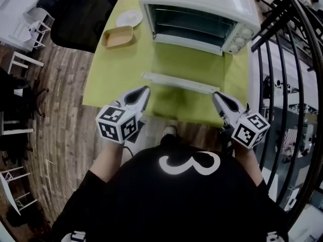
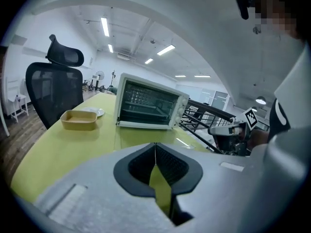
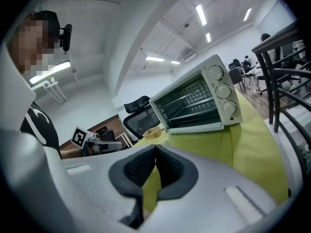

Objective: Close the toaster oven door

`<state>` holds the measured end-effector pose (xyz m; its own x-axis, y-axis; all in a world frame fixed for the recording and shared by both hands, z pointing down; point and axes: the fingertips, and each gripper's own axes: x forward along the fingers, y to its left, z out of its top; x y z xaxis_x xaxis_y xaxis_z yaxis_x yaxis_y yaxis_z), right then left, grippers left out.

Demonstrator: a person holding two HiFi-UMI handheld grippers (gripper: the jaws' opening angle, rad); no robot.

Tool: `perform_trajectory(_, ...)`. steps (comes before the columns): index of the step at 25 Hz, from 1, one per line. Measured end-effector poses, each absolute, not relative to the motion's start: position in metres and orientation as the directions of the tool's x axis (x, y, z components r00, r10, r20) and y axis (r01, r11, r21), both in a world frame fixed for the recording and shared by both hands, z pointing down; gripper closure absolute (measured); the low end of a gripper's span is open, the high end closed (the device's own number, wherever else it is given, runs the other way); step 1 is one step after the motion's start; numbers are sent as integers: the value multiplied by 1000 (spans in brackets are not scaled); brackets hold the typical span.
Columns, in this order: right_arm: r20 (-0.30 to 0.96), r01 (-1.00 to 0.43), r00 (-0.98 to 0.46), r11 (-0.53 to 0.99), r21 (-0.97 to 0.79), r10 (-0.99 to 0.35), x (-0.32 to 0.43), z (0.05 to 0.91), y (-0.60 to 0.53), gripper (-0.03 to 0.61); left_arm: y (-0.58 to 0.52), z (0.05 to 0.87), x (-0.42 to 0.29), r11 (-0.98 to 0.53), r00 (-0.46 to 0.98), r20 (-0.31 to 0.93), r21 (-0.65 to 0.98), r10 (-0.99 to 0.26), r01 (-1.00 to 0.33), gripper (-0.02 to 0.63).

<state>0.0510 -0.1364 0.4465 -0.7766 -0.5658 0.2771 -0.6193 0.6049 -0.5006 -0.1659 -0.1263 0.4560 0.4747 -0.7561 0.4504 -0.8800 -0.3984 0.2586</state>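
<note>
A white toaster oven stands at the far end of the green table. Its glass door hangs open and lies flat toward me, the white handle bar nearest. My left gripper sits at the table's near edge, just left of the handle, shut and empty. My right gripper is just right of the handle's end, also shut with nothing in it. The left gripper view shows the oven ahead beyond the closed tips. In the right gripper view the oven lies past the closed tips.
A tan tray and a white plate lie left of the oven. A black office chair stands off the table's far left. Black railing bars run close along the right side. White chairs stand on the wooden floor at left.
</note>
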Motion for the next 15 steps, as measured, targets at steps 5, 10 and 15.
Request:
perform_trajectory(5, 334, -671, -732, 543, -505, -594, 52, 481, -136, 575, -140, 496, -191, -395, 472, 509, 259, -720, -882, 600)
perform_trajectory(10, 414, -725, -684, 499, -475, -601, 55, 519, -135, 575, -149, 525, -204, -396, 471, 537, 257, -699, -881, 600)
perform_trajectory(15, 475, -777, -628, 461, -428, -617, 64, 547, -138, 575, -157, 552, -207, -404, 479, 571, 263, -667, -876, 598)
